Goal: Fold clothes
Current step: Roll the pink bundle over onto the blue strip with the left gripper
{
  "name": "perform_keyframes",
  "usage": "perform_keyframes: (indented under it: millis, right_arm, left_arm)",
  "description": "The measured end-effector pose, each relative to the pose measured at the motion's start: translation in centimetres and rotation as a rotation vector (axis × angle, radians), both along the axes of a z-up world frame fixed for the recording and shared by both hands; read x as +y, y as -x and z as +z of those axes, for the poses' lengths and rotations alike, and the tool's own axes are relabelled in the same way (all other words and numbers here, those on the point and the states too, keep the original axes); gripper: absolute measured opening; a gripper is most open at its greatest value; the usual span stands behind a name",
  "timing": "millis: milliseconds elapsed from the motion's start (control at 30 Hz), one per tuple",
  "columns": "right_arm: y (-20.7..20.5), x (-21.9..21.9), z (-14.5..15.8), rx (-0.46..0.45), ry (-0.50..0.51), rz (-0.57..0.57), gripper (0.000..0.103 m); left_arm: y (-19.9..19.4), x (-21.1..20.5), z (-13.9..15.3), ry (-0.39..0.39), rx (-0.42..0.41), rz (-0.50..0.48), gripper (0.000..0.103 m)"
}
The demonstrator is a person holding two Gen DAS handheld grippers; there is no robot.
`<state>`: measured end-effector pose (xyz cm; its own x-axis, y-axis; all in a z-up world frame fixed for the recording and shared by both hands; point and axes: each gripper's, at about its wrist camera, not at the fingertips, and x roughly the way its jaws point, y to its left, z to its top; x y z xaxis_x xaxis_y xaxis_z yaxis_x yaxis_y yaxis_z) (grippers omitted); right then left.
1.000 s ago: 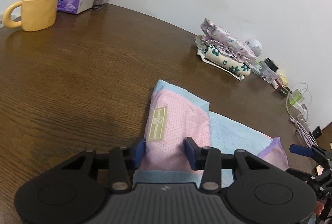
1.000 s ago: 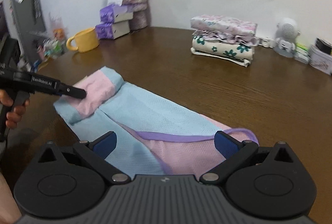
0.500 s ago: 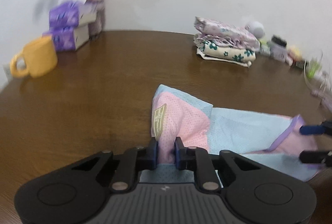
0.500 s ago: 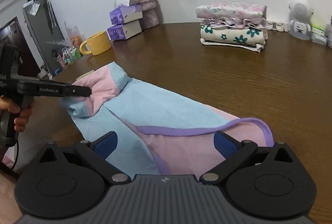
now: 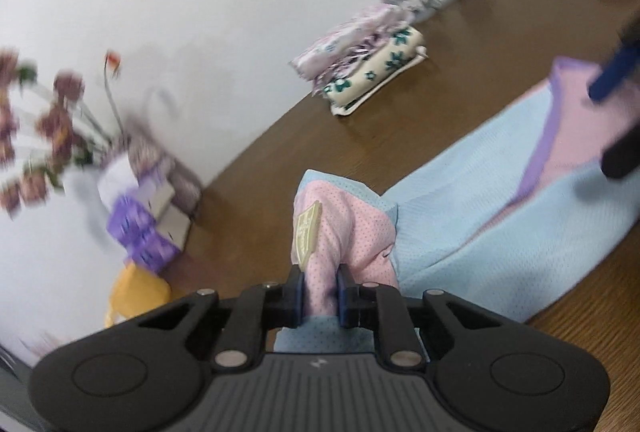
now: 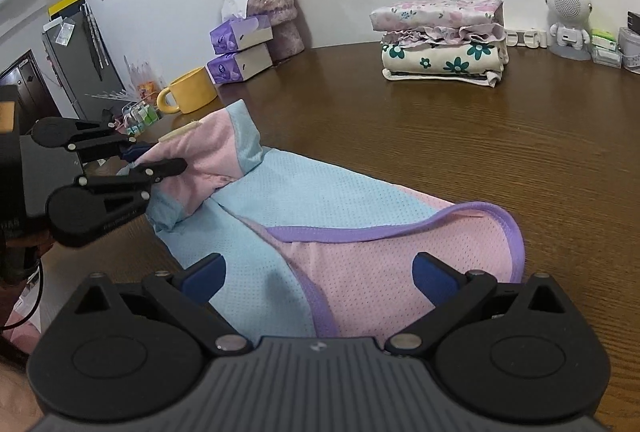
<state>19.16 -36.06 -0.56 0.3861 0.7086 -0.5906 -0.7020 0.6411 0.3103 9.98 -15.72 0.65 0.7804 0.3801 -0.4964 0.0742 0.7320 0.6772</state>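
A second ago the left gripper (image 5: 319, 295) stood spread over the pink-and-blue garment (image 6: 320, 216); now it pinches the pink end, rolled sideways, lifting it off the table (image 6: 500, 136) near its left edge. The right gripper (image 6: 320, 278) hangs spread over the purple-trimmed end.

**Pastel garment half-lifted on my tabletop**

From my remote feed, the pink-and-blue mesh garment (image 6: 320, 208) lies stretched across the dark wooden tabletop (image 6: 460, 136). Its pink end with a beige label (image 5: 306, 232) is bunched and raised off the wood, while the purple-trimmed pink end (image 6: 400, 272) rests flat nearest me.
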Motion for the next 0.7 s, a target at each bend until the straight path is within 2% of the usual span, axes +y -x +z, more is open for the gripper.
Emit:
perform_keyframes:
  millis: [167,233,333,500,567,633,700]
  right_arm:
    - [0.1,0.0,-0.1,0.002,0.003,-0.008,0.102]
    - [0.1,-0.1,-0.1,0.002,0.003,-0.010,0.102]
    - [0.0,-0.2,-0.1,0.002,0.002,-0.015,0.102]
    - [0.0,-0.3,0.0,0.001,0.001,-0.024,0.101]
    - [-0.1,-0.3,0.0,0.000,0.000,-0.027,0.101]
    - [-0.1,-0.4,0.0,0.002,-0.001,-0.031,0.101]
    - [-0.2,-0.6,0.0,0.004,-0.005,-0.035,0.101]
  left_arm:
    - [0.4,-3.2,-1.9,-0.219,0.006,-0.087,0.016]
    - [0.6,-4.3,-2.9,-0.281,0.016,-0.124,0.018]
    - [0.8,-5.6,-4.3,-0.324,0.031,-0.158,0.019]
    - [0.8,-6.7,-5.4,-0.337,0.041,-0.188,0.020]
    - [0.9,-7.2,-5.6,-0.334,0.049,-0.203,0.023]
    - [1.1,-7.7,-5.6,-0.309,0.058,-0.219,0.037]
    - [1.6,-7.7,-4.6,-0.233,0.045,-0.236,0.047]
